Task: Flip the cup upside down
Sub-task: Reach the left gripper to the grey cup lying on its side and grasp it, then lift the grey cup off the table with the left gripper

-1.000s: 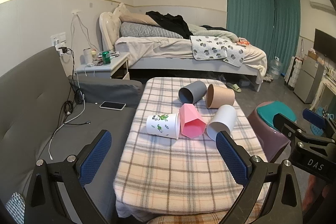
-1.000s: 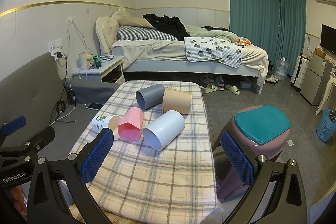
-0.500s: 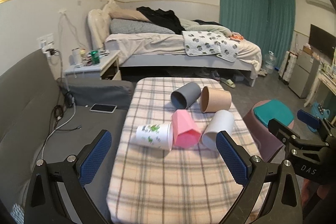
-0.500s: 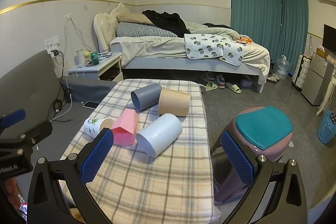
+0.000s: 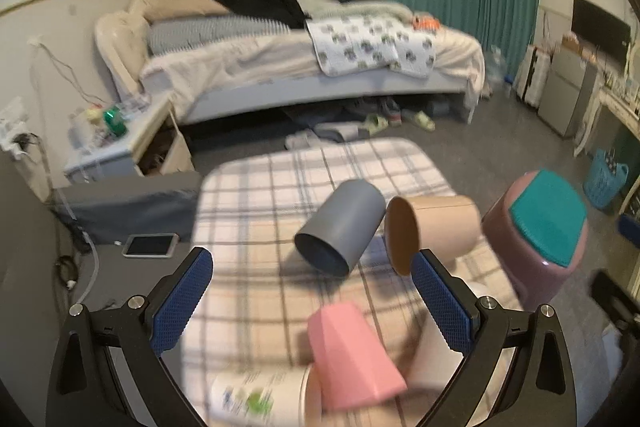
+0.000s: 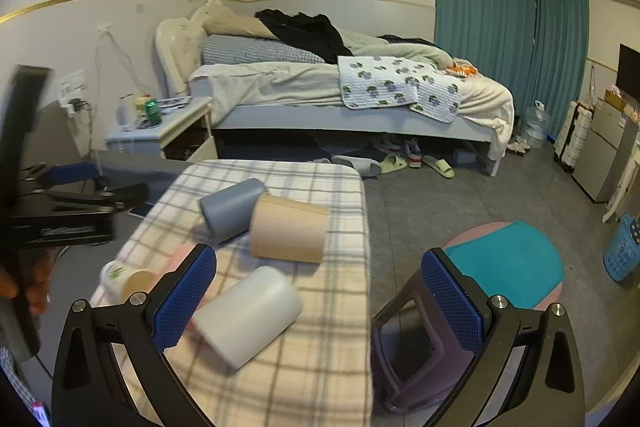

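With both my left claw and right claw spread apart and empty, I risk nudging the faceted pink plastic cup at six o'clock into the round grey plastic cup at twelve, since they lie crowded on the plaid-covered table.

Black claw arms, blue textured pads (silver screws).

Five cups lying sideways
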Action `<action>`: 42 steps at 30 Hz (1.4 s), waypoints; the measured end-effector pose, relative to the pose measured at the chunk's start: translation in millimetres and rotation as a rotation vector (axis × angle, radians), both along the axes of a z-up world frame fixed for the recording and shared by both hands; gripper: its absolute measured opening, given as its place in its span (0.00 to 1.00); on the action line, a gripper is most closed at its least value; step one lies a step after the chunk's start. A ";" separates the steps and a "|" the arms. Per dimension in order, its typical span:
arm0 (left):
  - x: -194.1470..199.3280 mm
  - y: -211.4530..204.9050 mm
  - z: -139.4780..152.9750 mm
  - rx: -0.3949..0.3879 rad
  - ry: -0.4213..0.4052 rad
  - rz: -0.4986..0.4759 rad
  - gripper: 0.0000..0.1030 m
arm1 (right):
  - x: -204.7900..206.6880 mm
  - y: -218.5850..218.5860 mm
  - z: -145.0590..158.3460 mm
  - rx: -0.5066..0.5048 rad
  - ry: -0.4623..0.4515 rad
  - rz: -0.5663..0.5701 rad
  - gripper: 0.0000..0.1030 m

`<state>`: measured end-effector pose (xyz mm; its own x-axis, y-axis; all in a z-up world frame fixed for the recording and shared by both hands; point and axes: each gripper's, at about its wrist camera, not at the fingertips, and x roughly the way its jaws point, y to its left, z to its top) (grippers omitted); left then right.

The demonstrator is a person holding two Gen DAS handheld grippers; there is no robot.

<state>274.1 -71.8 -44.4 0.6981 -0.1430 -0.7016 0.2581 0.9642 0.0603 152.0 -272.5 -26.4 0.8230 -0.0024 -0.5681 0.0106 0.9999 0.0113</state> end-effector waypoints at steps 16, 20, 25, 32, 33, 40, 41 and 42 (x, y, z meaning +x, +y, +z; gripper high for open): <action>90.9 -29.5 -69.9 0.052 0.231 0.008 0.98 | 91.2 -32.7 -40.1 0.032 0.038 0.005 1.00; 100.9 -40.1 -80.6 0.101 0.292 -0.029 0.98 | 92.6 -35.0 -46.4 0.048 0.055 -0.001 1.00; 108.7 -46.9 -95.9 0.111 0.333 -0.051 0.89 | 88.7 -36.4 -49.4 0.062 0.071 -0.008 1.00; 98.0 -38.5 -86.1 0.087 0.328 -0.053 0.82 | 82.5 -36.9 -44.5 0.050 0.078 -0.015 1.00; 95.2 -36.2 -82.5 0.083 0.320 -0.047 0.81 | 82.5 -37.3 -44.3 0.051 0.078 -0.015 1.00; 56.2 -20.0 -35.7 0.049 0.252 -0.030 0.78 | 61.8 -34.0 -22.0 0.060 0.051 -0.015 1.00; 50.5 -18.4 -28.6 0.047 0.245 -0.029 0.78 | 57.8 -33.0 -17.5 0.061 0.046 -0.014 1.00; 40.2 -16.0 -17.5 0.043 0.237 -0.035 0.78 | 52.4 -31.7 -11.3 0.064 0.037 -0.012 1.00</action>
